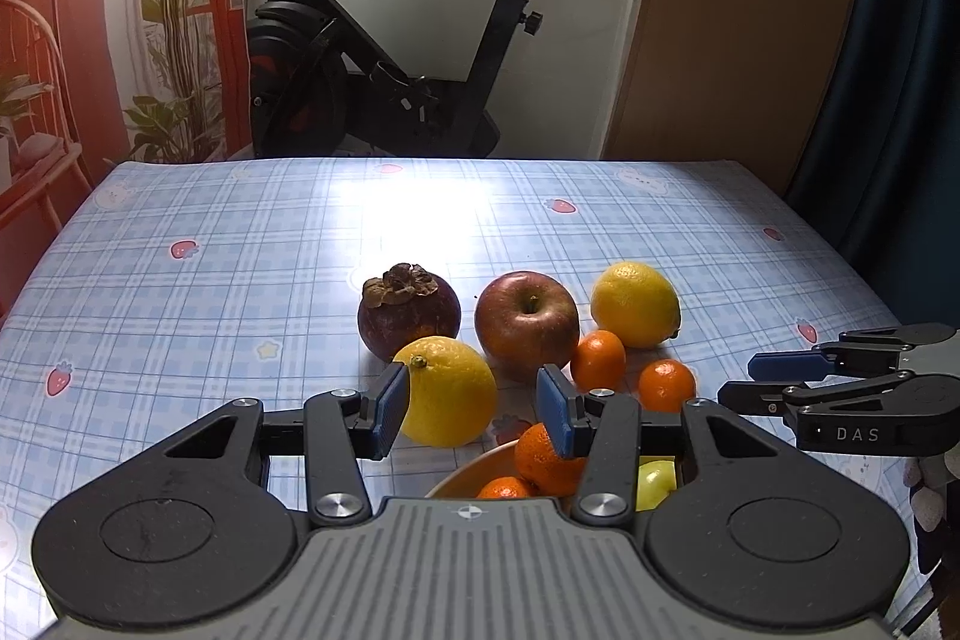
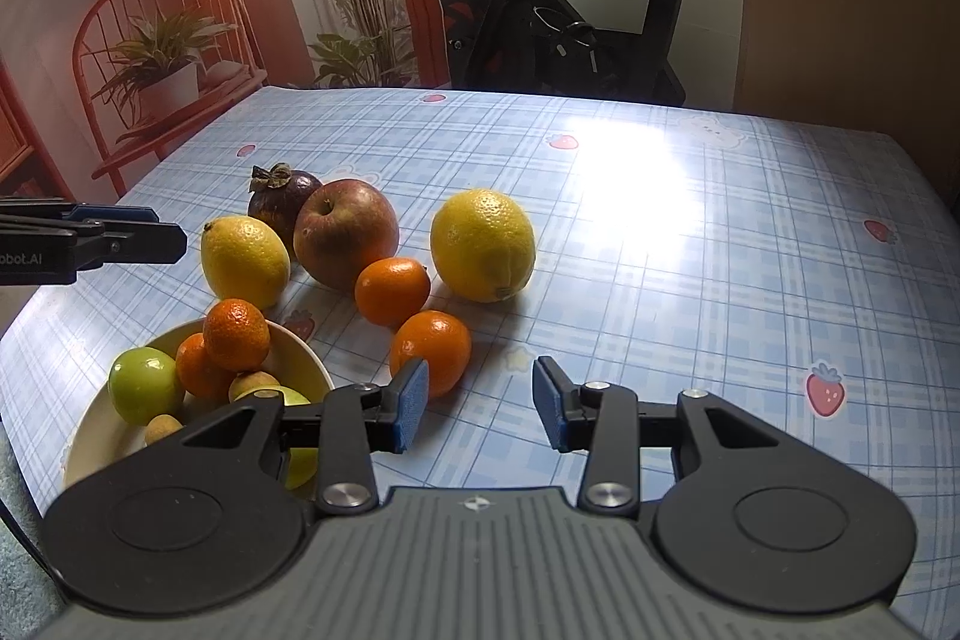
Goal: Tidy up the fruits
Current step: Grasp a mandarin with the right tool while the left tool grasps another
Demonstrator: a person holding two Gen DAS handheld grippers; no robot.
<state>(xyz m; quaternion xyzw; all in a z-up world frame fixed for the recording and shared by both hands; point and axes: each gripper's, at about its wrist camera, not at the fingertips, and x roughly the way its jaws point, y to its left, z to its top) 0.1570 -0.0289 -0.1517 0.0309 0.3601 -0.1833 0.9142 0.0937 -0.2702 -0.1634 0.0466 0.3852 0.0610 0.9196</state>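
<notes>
Both tools — left tool [image 1: 471, 412], right tool [image 2: 480, 403] — are held released; the near tangerine [image 2: 431, 351] should be straddled squarely, then bowl [image 2: 303, 349]-bound.

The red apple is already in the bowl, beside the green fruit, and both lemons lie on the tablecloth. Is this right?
Not quite. The red apple is not in the bowl; it sits on the tablecloth between the two lemons, as the right wrist view shows. The green fruit is in the bowl, and both lemons do lie on the tablecloth.
</notes>
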